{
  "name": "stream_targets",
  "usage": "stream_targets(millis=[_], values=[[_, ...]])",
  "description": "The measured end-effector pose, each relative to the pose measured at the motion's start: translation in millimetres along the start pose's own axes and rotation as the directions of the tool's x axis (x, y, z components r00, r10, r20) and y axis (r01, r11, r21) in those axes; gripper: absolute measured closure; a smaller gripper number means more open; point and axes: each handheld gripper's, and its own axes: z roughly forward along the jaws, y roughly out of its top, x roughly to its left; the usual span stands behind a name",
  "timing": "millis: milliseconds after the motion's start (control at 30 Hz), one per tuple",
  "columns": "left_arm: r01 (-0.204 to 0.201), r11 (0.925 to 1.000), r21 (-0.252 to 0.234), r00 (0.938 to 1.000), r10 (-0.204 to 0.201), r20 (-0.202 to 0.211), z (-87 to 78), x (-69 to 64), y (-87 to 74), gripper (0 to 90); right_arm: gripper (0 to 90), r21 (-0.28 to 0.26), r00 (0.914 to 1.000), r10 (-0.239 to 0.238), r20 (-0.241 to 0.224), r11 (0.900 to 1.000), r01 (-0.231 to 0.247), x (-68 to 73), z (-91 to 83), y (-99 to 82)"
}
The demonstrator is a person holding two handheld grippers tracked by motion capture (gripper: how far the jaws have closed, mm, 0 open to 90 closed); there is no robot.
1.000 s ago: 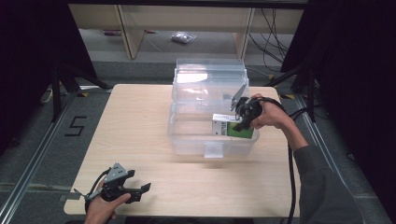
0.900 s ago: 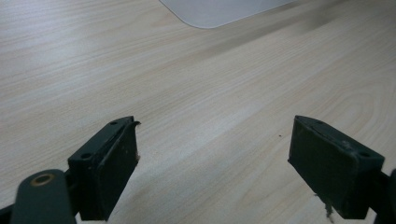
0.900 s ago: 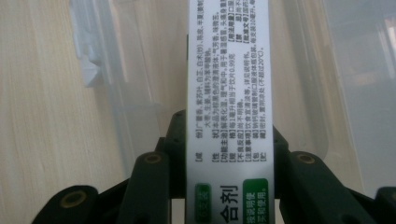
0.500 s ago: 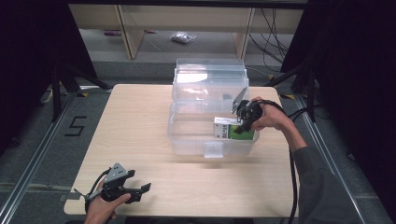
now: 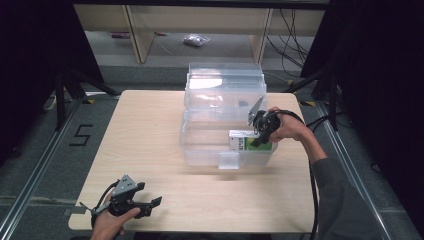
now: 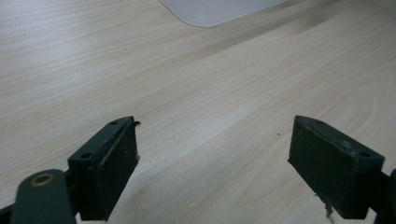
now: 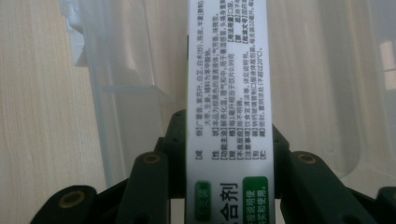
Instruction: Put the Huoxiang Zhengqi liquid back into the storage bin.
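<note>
Right gripper (image 5: 258,136) pinches white-green box (image 5: 246,141) inside clear bin (image 5: 200,150); left gripper (image 5: 145,202) spread, idle near-left. Risk: box snagging bin's near wall, then slipping.

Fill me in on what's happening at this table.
A person works with a hand-held gripper in each hand. The right hand-held gripper is shut on a white and green carton and holds it inside the clear plastic bin, near its right end. The left hand-held gripper rests open at the near left of the wooden table, holding nothing.
</note>
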Motion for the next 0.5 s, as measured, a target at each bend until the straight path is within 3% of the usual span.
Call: stream_targets(millis=[100,133,167,233,267,300,400,433,500], values=[[-0.006,0.9999,0.009,1.0,0.006,-0.001,-0.7,-0.4,0.6,14.9,64.5,0.004,1.0,0.003,-0.01,1.0,-0.003,0.8,4.0,-1.4],[-0.001,1.0,-0.007,1.0,0.001,-0.001,0.4,-0.3,-0.1,14.9,64.5,-0.008,0.9988,-0.046,-0.013,0.9989,0.046,-2.2,5.7,-0.3],[0.006,1.0,0.001,1.0,-0.006,-0.004,0.1,-0.4,0.3,14.9,64.4,0.009,0.9999,-0.012,-0.006,0.9999,0.012,0.6,5.2,0.4],[0.003,1.0,0.002,1.0,-0.003,0.001,0.0,0.2,0.4,14.9,64.2,0.021,0.9998,-0.01,-0.014,0.9997,0.01,1.1,5.9,2.2],[0.002,1.0,0.004,1.0,-0.002,-0.003,-0.4,-0.1,0.4,15.0,64.2,0.011,0.9994,-0.031,-0.016,0.9995,0.031,0.4,8.1,2.7],[0.0,1.0,-0.005,1.0,0.0,0.001,-0.1,-0.1,0.0,14.9,64.1,0.04,0.9999,-0.003,-0.015,0.9992,0.004,2.0,8.7,2.8],[-0.001,1.0,0.004,1.0,0.001,0.003,-0.9,0.4,0.4,14.9,63.8,0.024,0.9993,-0.034,-0.018,0.9991,0.034,0.1,11.1,3.8],[-0.001,1.0,0.003,1.0,0.001,0.003,-0.9,0.4,0.5,14.9,63.6,0.038,0.9997,-0.012,-0.02,0.9992,0.013,1.5,10.1,3.6],[-0.004,1.0,0.001,1.0,0.004,0.004,-1.1,0.4,0.7,15.0,62.7,0.043,0.9992,-0.022,-0.033,0.9988,0.023,0.4,10.4,3.2]])
